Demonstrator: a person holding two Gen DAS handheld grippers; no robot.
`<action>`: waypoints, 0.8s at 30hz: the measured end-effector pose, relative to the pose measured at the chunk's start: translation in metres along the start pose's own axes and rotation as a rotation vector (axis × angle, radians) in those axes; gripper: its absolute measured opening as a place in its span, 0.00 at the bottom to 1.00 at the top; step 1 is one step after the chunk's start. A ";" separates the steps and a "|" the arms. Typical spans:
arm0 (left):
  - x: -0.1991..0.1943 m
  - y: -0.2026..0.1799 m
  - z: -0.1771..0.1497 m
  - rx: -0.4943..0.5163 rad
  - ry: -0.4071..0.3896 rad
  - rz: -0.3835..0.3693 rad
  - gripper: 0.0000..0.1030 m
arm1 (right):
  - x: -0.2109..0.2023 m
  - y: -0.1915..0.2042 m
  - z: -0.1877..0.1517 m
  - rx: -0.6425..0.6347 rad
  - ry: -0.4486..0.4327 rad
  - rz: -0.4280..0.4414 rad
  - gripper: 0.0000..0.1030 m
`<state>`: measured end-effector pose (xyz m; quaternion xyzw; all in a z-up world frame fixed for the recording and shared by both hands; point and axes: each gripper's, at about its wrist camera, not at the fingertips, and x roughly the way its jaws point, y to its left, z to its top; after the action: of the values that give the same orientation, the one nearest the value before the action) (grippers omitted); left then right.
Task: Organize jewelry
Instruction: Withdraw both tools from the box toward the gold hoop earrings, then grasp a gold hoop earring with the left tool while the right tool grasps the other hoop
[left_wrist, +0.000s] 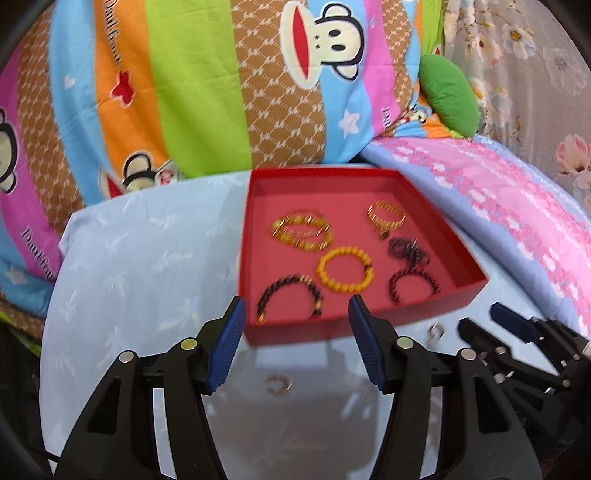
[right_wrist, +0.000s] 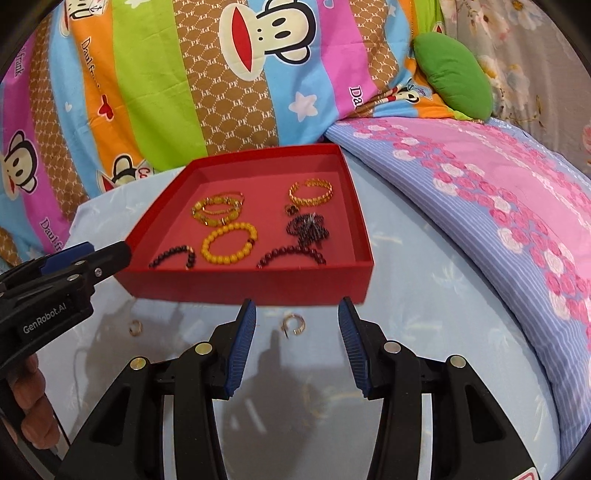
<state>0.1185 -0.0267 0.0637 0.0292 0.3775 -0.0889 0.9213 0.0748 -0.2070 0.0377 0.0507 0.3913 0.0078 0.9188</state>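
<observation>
Six bracelets (right_wrist: 229, 244) boxed; two rings (right_wrist: 293, 325) outside.

We see light-blue bed sheet (right_wrist: 424, 295) w/ red tray (right_wrist: 258, 286) & 2 small rings (right_wrist: 293, 325) (right_wrist: 135, 327) directly on it.

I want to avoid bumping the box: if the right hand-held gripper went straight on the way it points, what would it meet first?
Probably the small gold open ring lying on the light blue cloth between the open fingers of the right hand-held gripper. Beyond it stands the near wall of the red cardboard box. Depth is uncertain.
</observation>
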 end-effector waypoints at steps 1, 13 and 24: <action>0.000 0.001 -0.005 0.002 0.003 0.008 0.53 | 0.000 0.000 -0.004 -0.001 0.005 -0.002 0.44; 0.012 0.019 -0.054 -0.034 0.056 0.039 0.53 | 0.025 -0.001 -0.022 0.024 0.067 0.004 0.44; 0.017 0.027 -0.061 -0.064 0.073 0.025 0.55 | 0.046 0.005 -0.010 0.028 0.101 -0.005 0.41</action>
<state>0.0931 0.0050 0.0079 0.0078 0.4131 -0.0641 0.9084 0.0997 -0.1982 -0.0014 0.0621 0.4373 0.0027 0.8972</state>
